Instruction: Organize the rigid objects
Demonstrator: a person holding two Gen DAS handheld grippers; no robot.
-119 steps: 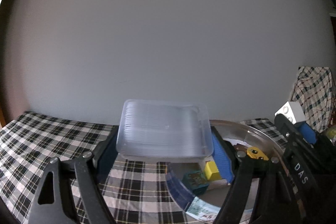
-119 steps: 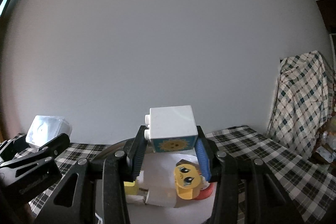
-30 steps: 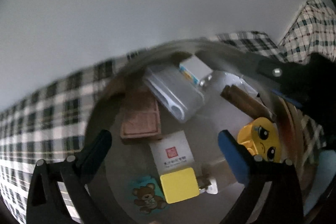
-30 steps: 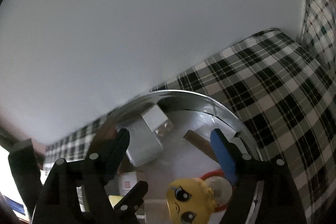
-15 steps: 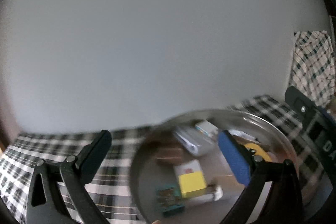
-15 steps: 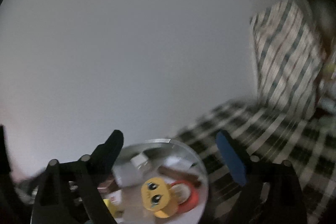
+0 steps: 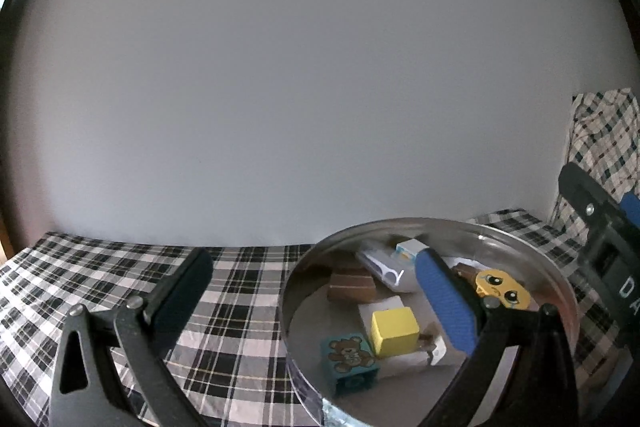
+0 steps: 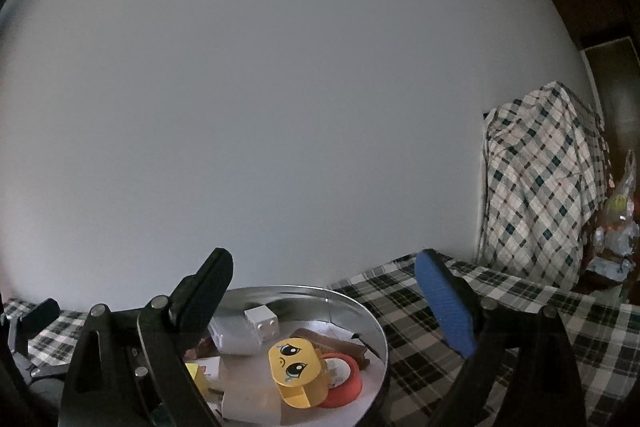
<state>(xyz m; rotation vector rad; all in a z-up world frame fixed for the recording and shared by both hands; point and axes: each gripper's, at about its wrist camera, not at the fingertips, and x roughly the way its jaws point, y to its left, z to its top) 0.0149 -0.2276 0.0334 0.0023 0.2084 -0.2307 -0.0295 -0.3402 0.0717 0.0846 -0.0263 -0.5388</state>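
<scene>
— Looking along the left hand-held gripper [image 7: 312,291], what do you see?
— Its jaws spread wide, nothing between them. Just past them a round metal tin [image 7: 400,227] sits on the checked counter [image 7: 100,267], holding a teddy-bear block [image 7: 348,357], a yellow cube [image 7: 394,331], a brown wooden block [image 7: 352,285] and, farther back, a clear plastic box [image 7: 380,265] with a white toy brick [image 7: 408,249] beside it.
— And the right hand-held gripper [image 8: 324,291]?
— Spread too, empty, having just been opening. Nearest sits a yellow crying-face block [image 8: 296,367] against a red tape roll [image 8: 342,381]; the brick lies behind, near the tin's far wall.
— Beyond that?
— A plaid cloth [image 8: 540,187] draped against the wall.
</scene>
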